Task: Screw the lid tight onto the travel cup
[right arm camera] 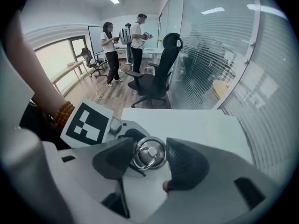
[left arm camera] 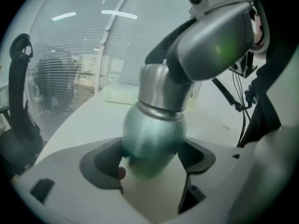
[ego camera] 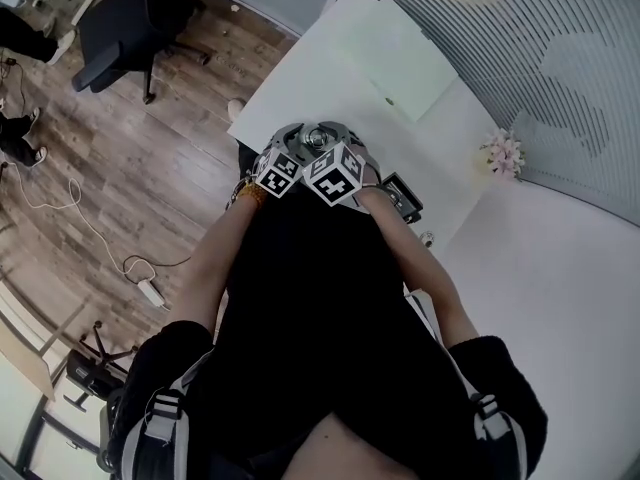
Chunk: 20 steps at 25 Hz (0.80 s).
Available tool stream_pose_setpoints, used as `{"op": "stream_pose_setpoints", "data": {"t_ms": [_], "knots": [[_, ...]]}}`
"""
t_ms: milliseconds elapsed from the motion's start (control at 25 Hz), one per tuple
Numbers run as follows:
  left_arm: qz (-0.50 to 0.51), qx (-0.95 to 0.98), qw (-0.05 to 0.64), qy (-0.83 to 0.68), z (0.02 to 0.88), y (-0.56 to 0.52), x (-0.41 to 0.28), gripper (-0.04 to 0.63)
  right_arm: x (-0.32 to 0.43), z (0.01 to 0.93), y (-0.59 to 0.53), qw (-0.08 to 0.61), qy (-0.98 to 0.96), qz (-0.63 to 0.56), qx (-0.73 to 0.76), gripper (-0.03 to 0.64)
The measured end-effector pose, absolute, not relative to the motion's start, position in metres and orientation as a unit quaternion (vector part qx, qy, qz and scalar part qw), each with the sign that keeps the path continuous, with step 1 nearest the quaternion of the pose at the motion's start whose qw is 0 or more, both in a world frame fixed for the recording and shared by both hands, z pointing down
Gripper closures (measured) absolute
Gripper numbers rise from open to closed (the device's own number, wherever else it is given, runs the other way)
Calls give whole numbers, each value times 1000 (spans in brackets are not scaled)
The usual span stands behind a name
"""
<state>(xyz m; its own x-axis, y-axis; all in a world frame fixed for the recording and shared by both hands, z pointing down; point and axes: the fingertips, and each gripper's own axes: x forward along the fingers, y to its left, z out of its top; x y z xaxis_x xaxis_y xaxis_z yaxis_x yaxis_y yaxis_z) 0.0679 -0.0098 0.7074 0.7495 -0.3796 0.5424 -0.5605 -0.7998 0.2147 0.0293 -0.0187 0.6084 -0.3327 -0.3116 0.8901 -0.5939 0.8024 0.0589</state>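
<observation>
The left tool (left arm camera: 152,161) grips the cup (left arm camera: 156,111) over the near edge of the table (ego camera: 330,78). The right tool (right arm camera: 149,166) pinches the lid (right arm camera: 150,154) on top. The left should hold the cup steady while the right turns the lid level until it stops.

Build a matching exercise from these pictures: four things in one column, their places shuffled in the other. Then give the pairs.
Things:
1. travel cup
2. lid
3. office chair
4. flowers

Places:
A. on the wooden floor
B. between the jaws of the right claw
C. standing on the white table, by the wall
D. between the jaws of the left claw

Pairs: 1-D, 2-B, 3-A, 4-C
</observation>
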Motion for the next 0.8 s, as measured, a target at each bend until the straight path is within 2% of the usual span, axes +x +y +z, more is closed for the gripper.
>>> {"op": "stream_pose_setpoints", "data": {"t_ms": [240,360,400,440,520,640,800], "knots": [[285,917,145,-239,711,-8,67,232,26,610,-13,530,-817,74,214,393],[289,916,149,-234,712,-8,67,230,29,612,-14,537,-814,78,206,383],[287,916,155,-234,713,-7,67,230,34,614,-16,536,-809,96,221,321],[286,916,160,-234,714,-7,67,229,38,615,-19,532,-804,117,240,285],[288,915,159,-235,713,-6,65,229,41,616,-19,518,-798,155,265,287],[290,915,133,-248,707,-7,62,229,35,615,-14,506,-804,165,265,371],[281,916,127,-256,709,-7,66,233,35,618,-10,529,-813,101,222,374]]}}
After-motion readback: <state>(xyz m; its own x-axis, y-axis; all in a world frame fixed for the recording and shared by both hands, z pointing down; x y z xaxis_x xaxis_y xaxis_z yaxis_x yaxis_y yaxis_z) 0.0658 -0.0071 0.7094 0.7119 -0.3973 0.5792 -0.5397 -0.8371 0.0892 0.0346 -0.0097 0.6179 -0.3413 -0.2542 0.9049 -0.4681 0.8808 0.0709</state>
